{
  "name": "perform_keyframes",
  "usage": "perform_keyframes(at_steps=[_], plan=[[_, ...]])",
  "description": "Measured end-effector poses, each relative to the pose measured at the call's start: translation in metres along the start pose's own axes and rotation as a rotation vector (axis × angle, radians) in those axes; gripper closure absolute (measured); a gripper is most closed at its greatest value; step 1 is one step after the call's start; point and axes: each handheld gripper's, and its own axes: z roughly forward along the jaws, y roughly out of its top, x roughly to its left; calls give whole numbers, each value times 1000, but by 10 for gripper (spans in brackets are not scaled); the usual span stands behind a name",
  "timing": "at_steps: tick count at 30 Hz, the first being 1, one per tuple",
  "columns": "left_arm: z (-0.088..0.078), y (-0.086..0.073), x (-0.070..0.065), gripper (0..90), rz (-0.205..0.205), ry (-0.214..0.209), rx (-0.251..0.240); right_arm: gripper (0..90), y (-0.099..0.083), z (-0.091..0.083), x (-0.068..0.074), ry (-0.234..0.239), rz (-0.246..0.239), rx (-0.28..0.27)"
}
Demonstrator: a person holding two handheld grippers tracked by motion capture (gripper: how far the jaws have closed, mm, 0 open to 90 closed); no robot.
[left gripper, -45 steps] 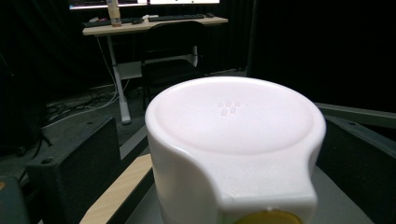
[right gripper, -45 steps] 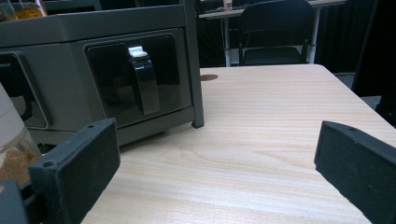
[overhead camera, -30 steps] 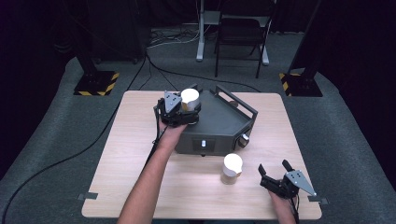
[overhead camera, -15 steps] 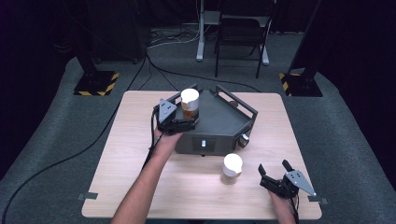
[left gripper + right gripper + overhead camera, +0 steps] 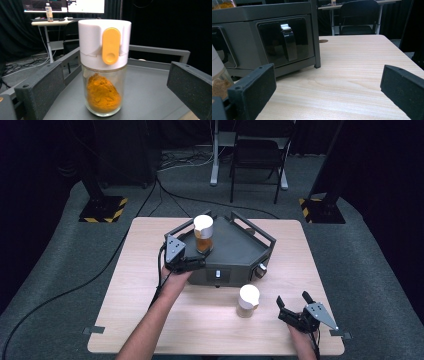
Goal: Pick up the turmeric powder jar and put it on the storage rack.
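From the high view, the left gripper (image 5: 186, 263) sits at the edge of a dark grey box (image 5: 235, 251) on the counter (image 5: 150, 290). A spice jar (image 5: 203, 233) with a white lid stands on top of the box, just past the jaws. The right gripper (image 5: 295, 312) rests on the counter with its jaws wide, and a second jar (image 5: 248, 300) stands beside them.

In the left gripper view, the jaws are wide open. The spice jar (image 5: 104, 66) of orange powder stands upright between them, touching neither.

In the right gripper view, the wide jaws hold nothing. Ahead of them is the box front with its black handle (image 5: 289, 43).
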Motion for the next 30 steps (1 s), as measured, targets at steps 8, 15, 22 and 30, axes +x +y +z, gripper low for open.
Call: perform_keyframes(at_steps=[8,15,22,30], plan=[[-3,-8,-7,12,23,-20,-6,0,0,0,0,2,0,0],[-8,-13,-8,12,20,-33,-16,0,0,0,0,3,1,1],[-15,-21,-8,12,14,-40,-18,0,0,0,0,1,0,1],[-25,-30,-8,12,14,-43,-11,0,0,0,0,1,-2,2]])
